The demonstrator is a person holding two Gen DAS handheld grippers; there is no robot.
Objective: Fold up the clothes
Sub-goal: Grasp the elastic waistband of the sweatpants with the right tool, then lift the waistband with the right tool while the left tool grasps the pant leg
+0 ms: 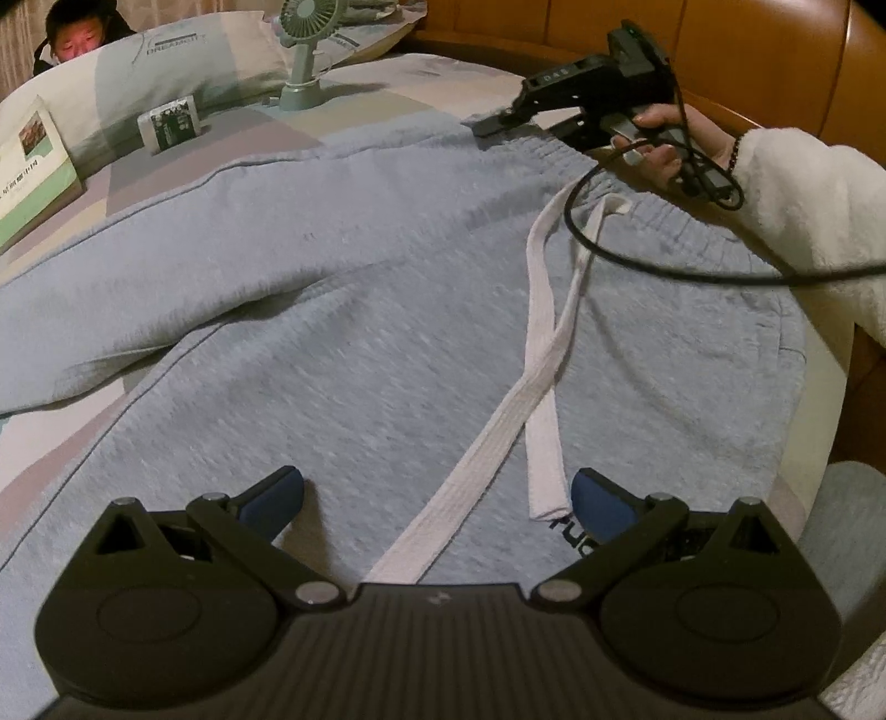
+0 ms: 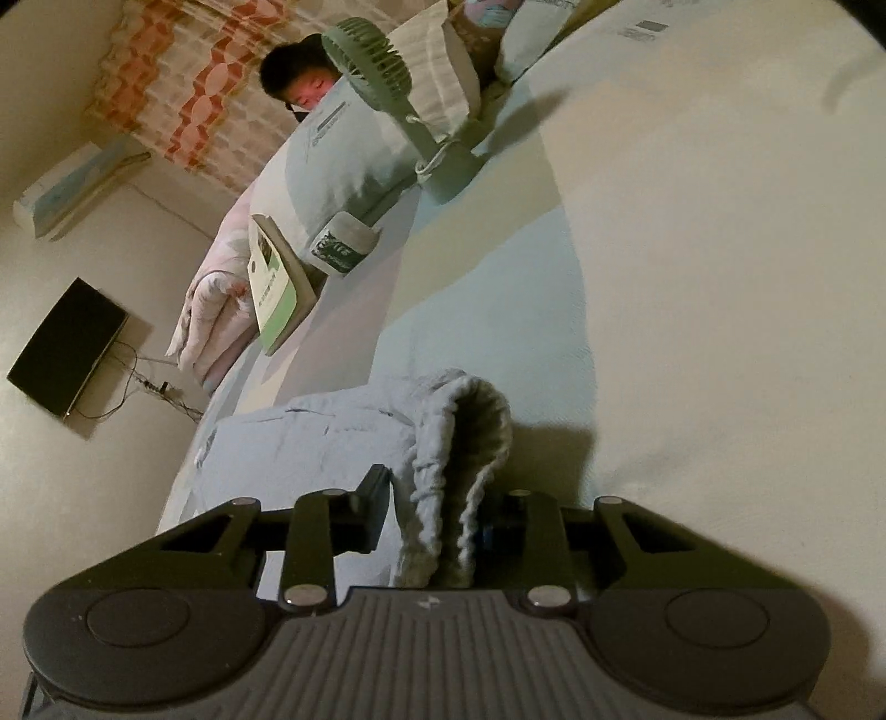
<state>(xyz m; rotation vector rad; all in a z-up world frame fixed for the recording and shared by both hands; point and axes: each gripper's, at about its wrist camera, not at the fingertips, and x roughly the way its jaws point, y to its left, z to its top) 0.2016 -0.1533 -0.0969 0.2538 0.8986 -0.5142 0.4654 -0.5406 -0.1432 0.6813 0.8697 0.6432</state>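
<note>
Light blue sweatpants (image 1: 332, 277) lie spread flat on the bed, with a white drawstring (image 1: 545, 310) trailing from the elastic waistband down the front. My left gripper (image 1: 437, 487) hovers open just above the fabric near the drawstring ends, with nothing between its blue pads. At the far corner of the waistband is my right gripper (image 1: 493, 123), held by a hand in a white fleece sleeve (image 1: 814, 221). In the right wrist view, this right gripper (image 2: 437, 509) is shut on a bunched fold of the waistband (image 2: 470, 432).
A green desk fan (image 1: 307, 50), a small tissue pack (image 1: 171, 122) and a book (image 1: 33, 171) sit near the pillows (image 1: 183, 61). A person (image 1: 77, 33) lies behind them. A wooden bed frame (image 1: 747, 66) borders the right side. A black cable (image 1: 637, 260) loops over the waistband.
</note>
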